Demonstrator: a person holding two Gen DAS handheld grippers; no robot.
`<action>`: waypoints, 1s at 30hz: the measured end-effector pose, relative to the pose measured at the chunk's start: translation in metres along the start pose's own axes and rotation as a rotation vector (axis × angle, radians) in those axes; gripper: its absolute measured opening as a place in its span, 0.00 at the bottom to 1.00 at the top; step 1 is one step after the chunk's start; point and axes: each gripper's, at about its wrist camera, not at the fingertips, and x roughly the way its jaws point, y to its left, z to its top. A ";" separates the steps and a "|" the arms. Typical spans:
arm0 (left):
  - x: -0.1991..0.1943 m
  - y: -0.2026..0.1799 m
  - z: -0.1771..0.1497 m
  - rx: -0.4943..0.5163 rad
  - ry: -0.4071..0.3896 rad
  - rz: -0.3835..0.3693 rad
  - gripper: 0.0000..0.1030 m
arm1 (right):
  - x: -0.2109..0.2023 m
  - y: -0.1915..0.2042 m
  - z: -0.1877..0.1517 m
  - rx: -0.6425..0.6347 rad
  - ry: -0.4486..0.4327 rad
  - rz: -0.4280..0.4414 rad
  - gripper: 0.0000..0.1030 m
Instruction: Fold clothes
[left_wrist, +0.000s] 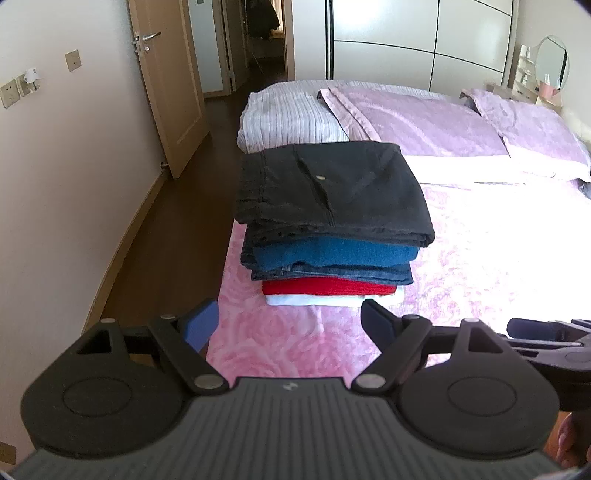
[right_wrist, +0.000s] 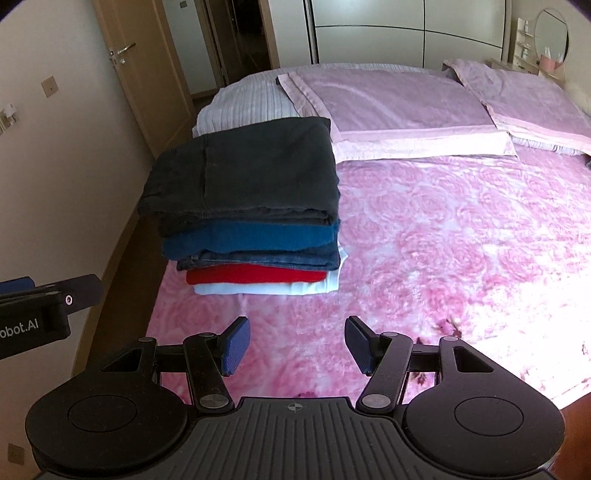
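A neat stack of folded clothes (left_wrist: 332, 225) (right_wrist: 251, 214) sits on the pink floral bedspread (left_wrist: 280, 343) (right_wrist: 424, 258) near the bed's left edge. Dark grey trousers (left_wrist: 332, 184) lie on top, then a blue garment (left_wrist: 332, 253), jeans, a red garment (left_wrist: 325, 287) and a white one at the bottom. My left gripper (left_wrist: 290, 325) is open and empty, just short of the stack. My right gripper (right_wrist: 295, 347) is open too, with only bedspread between its blue pads, in front of the stack and slightly to its right.
Beyond the stack lie a folded striped white quilt (left_wrist: 288, 122), a folded lilac blanket (right_wrist: 399, 107) and a pillow (right_wrist: 535, 99). Dark wooden floor (left_wrist: 173, 236) and a wall run along the bed's left side. A door (left_wrist: 166, 85) stands open, wardrobes behind.
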 end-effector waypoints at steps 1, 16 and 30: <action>0.001 0.000 -0.001 0.001 0.004 0.000 0.79 | 0.001 0.000 -0.001 -0.001 0.005 0.000 0.59; 0.017 0.000 -0.018 0.000 0.068 -0.002 0.79 | 0.014 0.009 -0.005 -0.028 0.062 0.011 0.59; 0.025 0.000 -0.016 -0.020 0.071 0.024 0.79 | 0.025 0.012 0.001 -0.061 0.076 0.031 0.59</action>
